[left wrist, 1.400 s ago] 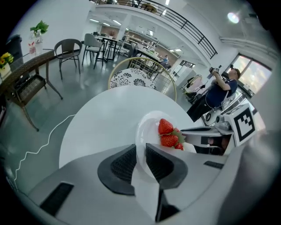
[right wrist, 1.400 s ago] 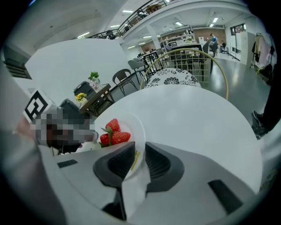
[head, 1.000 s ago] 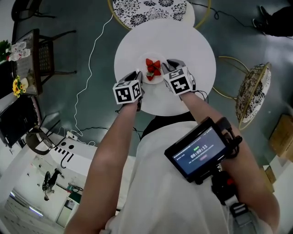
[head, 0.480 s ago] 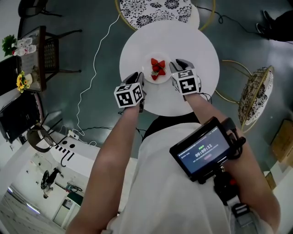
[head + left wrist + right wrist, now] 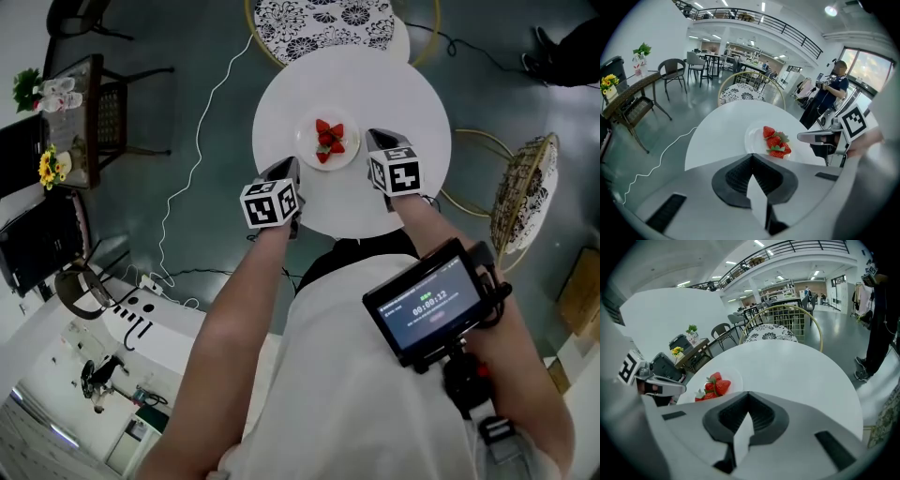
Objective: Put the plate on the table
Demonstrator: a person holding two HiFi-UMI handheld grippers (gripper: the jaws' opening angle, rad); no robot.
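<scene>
A white plate (image 5: 306, 142) carrying strawberries (image 5: 328, 141) rests on the round white table (image 5: 394, 84), near its middle. My left gripper (image 5: 287, 172) sits at the table's near-left edge, shut and empty, a short way off the plate. My right gripper (image 5: 384, 140) hovers just right of the plate, apart from it, jaws shut on nothing. In the left gripper view the plate (image 5: 753, 137) and strawberries (image 5: 777, 143) lie beyond the closed jaw tips (image 5: 751, 156). In the right gripper view the plate (image 5: 731, 375) lies to the left of the closed tips (image 5: 749, 394).
A chair with a black-and-white patterned cushion (image 5: 319, 19) stands behind the table, a wicker chair (image 5: 520, 192) to its right. A white cable (image 5: 192, 159) trails over the floor at left. A side table with flowers (image 5: 61, 103) is far left. A person (image 5: 829, 93) stands beyond the table.
Both grippers have drawn back from the plate's sides towards me. The plate with strawberries stays on the table.
</scene>
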